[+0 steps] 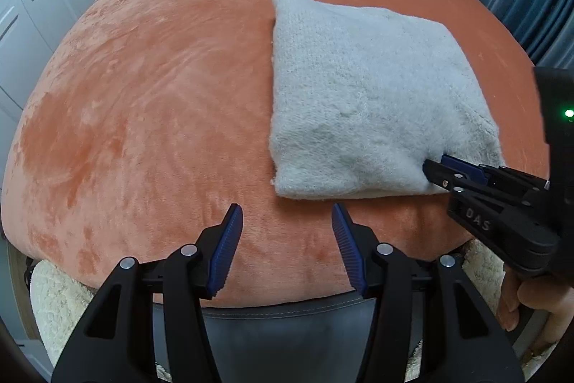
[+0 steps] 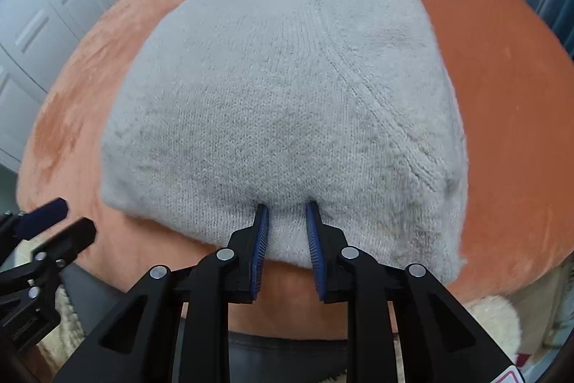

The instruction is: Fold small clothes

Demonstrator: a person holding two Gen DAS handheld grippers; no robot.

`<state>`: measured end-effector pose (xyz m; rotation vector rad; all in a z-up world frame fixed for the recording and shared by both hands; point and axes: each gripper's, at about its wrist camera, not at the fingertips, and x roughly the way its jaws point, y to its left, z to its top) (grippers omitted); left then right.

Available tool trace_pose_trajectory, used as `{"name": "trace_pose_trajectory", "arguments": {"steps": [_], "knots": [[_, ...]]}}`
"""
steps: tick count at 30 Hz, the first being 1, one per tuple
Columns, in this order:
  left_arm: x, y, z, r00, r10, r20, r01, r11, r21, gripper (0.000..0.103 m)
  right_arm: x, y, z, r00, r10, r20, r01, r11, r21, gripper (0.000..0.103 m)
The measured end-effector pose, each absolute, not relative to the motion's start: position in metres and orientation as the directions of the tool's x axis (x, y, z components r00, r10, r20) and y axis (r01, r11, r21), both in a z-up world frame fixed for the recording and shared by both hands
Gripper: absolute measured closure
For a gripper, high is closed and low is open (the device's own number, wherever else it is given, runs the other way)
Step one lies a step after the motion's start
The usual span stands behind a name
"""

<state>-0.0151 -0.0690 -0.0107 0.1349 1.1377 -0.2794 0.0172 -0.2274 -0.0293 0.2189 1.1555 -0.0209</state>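
Orange plush covers the bed (image 1: 150,103), with white wardrobe doors (image 2: 46,9) behind. Nearest, the left gripper (image 1: 287,221) hangs over bare plush, fingers spread wide and holding nothing. Just beyond, the right gripper (image 2: 285,214) has its fingers partly spread and pushed into the near edge of the folded grey sweater (image 2: 280,103), which lies flat on the bed's right side. Whether they grip any knit I cannot tell. Dragging from here could bunch that thick fuzzy fold or pull it apart.
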Motion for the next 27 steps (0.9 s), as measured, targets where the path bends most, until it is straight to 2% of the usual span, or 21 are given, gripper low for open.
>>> {"name": "trace_pose_trajectory", "arguments": {"steps": [4, 6, 7, 8, 10, 13, 16, 17, 19, 24, 25, 27], "knots": [[-0.016, -0.074, -0.009, 0.383, -0.154, -0.911, 0.292, 0.956, -0.039, 0.053, 0.004, -0.25, 0.014, 0.513, 0.136, -0.848, 0.179, 0.949, 0.26, 0.083], [-0.014, -0.078, -0.005, 0.39, -0.162, -0.907, 0.296, 0.954, -0.043, 0.052, 0.002, -0.264, 0.021, 0.526, 0.066, -0.848, 0.211, 0.956, 0.206, 0.083], [-0.011, -0.08, -0.004, 0.394, -0.164, -0.904, 0.297, 0.954, -0.043, 0.052, 0.003, -0.271, 0.015, 0.507, 0.029, -0.861, 0.228, 0.959, 0.167, 0.083], [-0.009, -0.083, -0.001, 0.401, -0.164, -0.901, 0.295, 0.955, -0.042, 0.052, 0.004, -0.28, 0.002, 0.471, -0.006, -0.882, 0.25, 0.96, 0.126, 0.087], [-0.005, -0.088, 0.001, 0.404, -0.172, -0.898, 0.292, 0.955, -0.052, 0.052, 0.01, -0.289, -0.032, 0.401, 0.017, -0.916, 0.245, 0.961, 0.125, 0.09], [-0.003, -0.095, 0.004, 0.408, -0.177, -0.896, 0.306, 0.951, -0.049, 0.052, 0.009, -0.285, -0.022, 0.421, 0.019, -0.907, 0.225, 0.966, 0.125, 0.09], [-0.003, -0.095, 0.007, 0.418, -0.177, -0.891, 0.306, 0.951, -0.046, 0.039, 0.004, -0.296, 0.013, 0.527, 0.089, -0.845, 0.236, 0.94, 0.246, 0.081], [-0.003, -0.094, 0.007, 0.419, -0.181, -0.89, 0.301, 0.952, -0.052, 0.038, 0.002, -0.302, 0.018, 0.545, 0.086, -0.834, 0.248, 0.934, 0.258, 0.069], [-0.001, -0.094, 0.005, 0.414, -0.171, -0.894, 0.293, 0.955, -0.047, 0.038, 0.011, -0.312, 0.022, 0.56, 0.053, -0.827, 0.281, 0.926, 0.25, 0.058], [-0.004, -0.099, 0.004, 0.411, -0.166, -0.897, 0.3, 0.953, -0.039, 0.038, 0.037, -0.323, -0.013, 0.482, 0.12, -0.868, 0.314, 0.901, 0.299, 0.053], [-0.004, -0.1, 0.004, 0.411, -0.167, -0.896, 0.305, 0.952, -0.038, 0.037, 0.039, -0.323, -0.02, 0.472, 0.141, -0.87, 0.309, 0.898, 0.313, 0.054], [-0.005, -0.103, 0.005, 0.408, -0.167, -0.898, 0.316, 0.948, -0.033, 0.037, 0.041, -0.318, -0.024, 0.47, 0.148, -0.87, 0.3, 0.901, 0.315, 0.073]]}}
